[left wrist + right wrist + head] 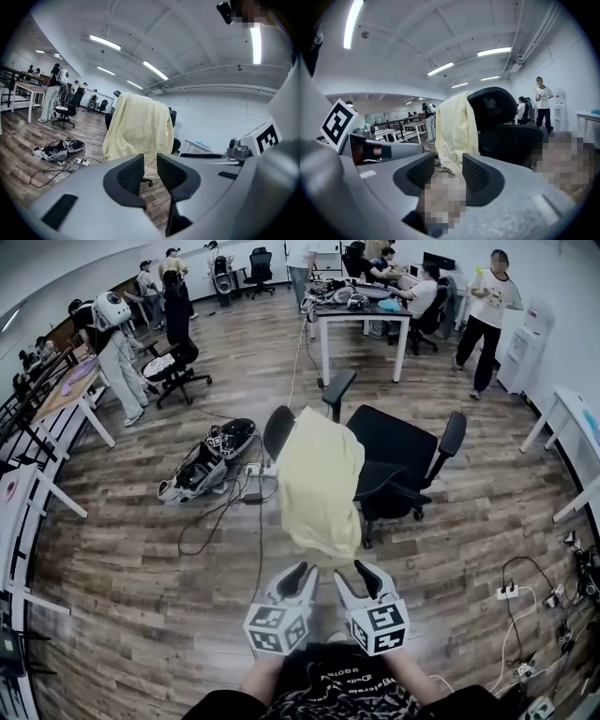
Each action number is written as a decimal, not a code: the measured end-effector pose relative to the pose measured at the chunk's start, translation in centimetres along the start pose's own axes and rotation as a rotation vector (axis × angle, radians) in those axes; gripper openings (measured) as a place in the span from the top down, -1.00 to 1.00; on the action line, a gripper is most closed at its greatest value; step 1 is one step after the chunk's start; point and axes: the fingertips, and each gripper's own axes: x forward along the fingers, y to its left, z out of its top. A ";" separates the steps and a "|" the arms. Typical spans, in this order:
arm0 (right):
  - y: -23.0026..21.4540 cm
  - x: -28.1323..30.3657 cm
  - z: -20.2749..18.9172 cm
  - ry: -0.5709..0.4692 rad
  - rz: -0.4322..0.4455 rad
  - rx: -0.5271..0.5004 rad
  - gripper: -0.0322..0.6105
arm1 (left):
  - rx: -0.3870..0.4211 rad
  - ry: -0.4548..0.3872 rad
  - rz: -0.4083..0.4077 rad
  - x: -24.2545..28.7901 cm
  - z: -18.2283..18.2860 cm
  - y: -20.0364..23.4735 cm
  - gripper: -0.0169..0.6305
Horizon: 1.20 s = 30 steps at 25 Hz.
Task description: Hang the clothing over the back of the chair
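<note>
2 grippers sit side by side at the near edge of the head view, both aimed at the chair and both empty. The left gripper has its jaws narrowly apart with only air between them. The right gripper has its jaws a little wider, also clear of any cloth. The pale yellow garment is draped over the back of the black office chair, hanging down toward the wood floor. Farther left, a power strip lies among cables.
</note>
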 end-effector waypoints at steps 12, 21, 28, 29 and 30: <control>0.7 0.4 -1.5 0.037 0.018 0.024 0.85 | -0.008 0.012 -0.069 0.4 -1.3 -1.5 0.91; 1.0 0.9 -2.4 0.074 0.014 0.023 0.89 | -0.063 0.035 -0.087 1.1 -1.8 -1.3 0.92; 1.4 1.5 -2.4 0.090 0.020 0.004 0.89 | -0.056 0.030 -0.092 1.1 -1.4 -0.8 0.92; 1.4 1.6 -2.4 0.092 0.020 0.004 0.89 | -0.056 0.031 -0.093 1.1 -1.3 -0.9 0.92; 1.4 1.7 -2.4 0.092 0.019 0.002 0.89 | -0.056 0.030 -0.093 1.1 -1.3 -0.8 0.92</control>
